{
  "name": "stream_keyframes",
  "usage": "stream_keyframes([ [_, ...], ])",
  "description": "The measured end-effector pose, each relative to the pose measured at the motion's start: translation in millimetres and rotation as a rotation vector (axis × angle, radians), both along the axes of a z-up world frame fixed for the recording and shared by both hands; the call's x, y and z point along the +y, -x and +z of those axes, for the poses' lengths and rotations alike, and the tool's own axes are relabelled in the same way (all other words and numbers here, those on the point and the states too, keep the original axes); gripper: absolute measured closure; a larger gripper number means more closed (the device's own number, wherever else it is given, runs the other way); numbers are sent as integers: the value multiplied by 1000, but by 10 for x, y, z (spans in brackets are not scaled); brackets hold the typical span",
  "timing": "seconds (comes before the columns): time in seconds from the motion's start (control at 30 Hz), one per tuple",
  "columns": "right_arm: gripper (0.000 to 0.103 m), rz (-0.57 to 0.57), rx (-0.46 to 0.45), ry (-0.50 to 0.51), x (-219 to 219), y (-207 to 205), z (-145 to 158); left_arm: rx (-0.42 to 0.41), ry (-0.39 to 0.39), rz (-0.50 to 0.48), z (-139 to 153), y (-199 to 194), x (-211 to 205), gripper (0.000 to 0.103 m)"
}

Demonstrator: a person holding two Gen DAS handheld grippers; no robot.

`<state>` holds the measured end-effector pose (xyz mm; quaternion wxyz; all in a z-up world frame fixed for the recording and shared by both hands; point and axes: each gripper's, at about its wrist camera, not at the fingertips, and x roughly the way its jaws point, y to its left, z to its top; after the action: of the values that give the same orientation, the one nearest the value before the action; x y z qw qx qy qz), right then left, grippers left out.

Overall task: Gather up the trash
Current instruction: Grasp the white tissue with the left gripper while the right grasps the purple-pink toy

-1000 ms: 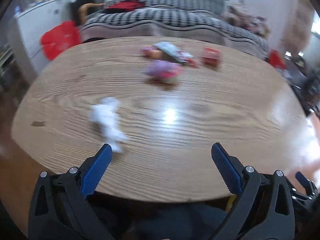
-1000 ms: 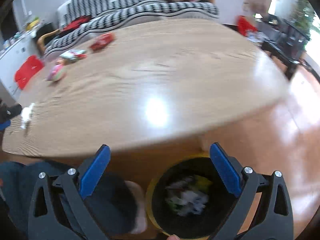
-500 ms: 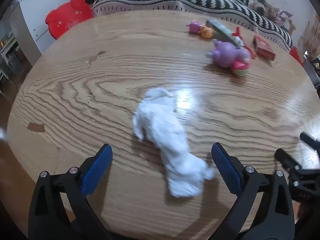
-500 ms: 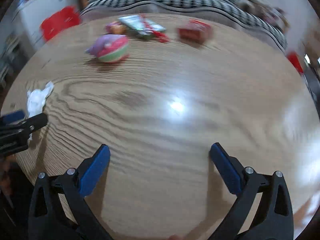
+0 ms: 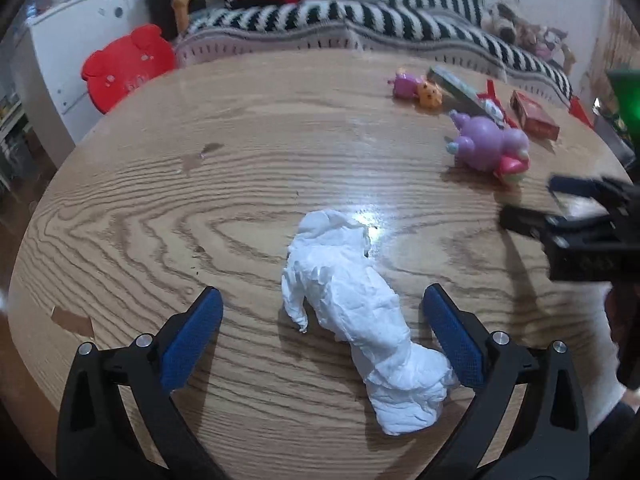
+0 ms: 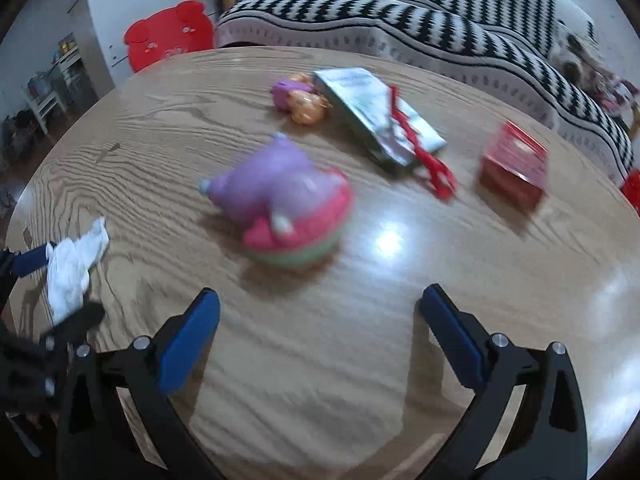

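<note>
Tissue (image 5: 360, 320) now sits between our left gripper (image 5: 326, 342) pads, jaws wide, after we swung in from the table's (image 5: 160, 200) edge; right gripper (image 6: 320, 342), wide too, closes on toys at 12 o'clock.

Crumpled white tissue (image 5: 360, 320) lying flat on wooden table (image 5: 160, 216).

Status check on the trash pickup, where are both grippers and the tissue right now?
Left hand-held gripper open, straddling crumpled white tissue on the table. Right hand-held gripper open, empty, facing purple toy. Nothing in the way.
</note>
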<state>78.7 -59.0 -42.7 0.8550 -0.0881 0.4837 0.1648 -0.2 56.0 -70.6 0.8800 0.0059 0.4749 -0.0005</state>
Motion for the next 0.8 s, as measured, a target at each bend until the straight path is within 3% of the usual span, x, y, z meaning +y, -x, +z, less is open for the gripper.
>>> stream_keyframes([
  [0.27,5,55,34,15,203,-249,14,44,15,-54,9,4,0,6],
  [0.43,9,32,42,18,245,-280,39,44,15,-62,12,21,3,10],
  [0.47,33,26,16,6,246,-261,92,34,3,-61,22,41,5,29],
  [0.5,48,5,26,10,225,-273,110,2,-8,-59,66,73,4,49],
  [0.53,52,-13,29,5,214,-264,117,-10,-20,-35,89,80,34,88],
  [0.63,59,-73,22,-9,139,-213,112,-13,27,-5,93,73,115,88],
  [0.8,60,-161,32,-47,-82,-23,159,-22,-25,5,83,48,12,88],
])
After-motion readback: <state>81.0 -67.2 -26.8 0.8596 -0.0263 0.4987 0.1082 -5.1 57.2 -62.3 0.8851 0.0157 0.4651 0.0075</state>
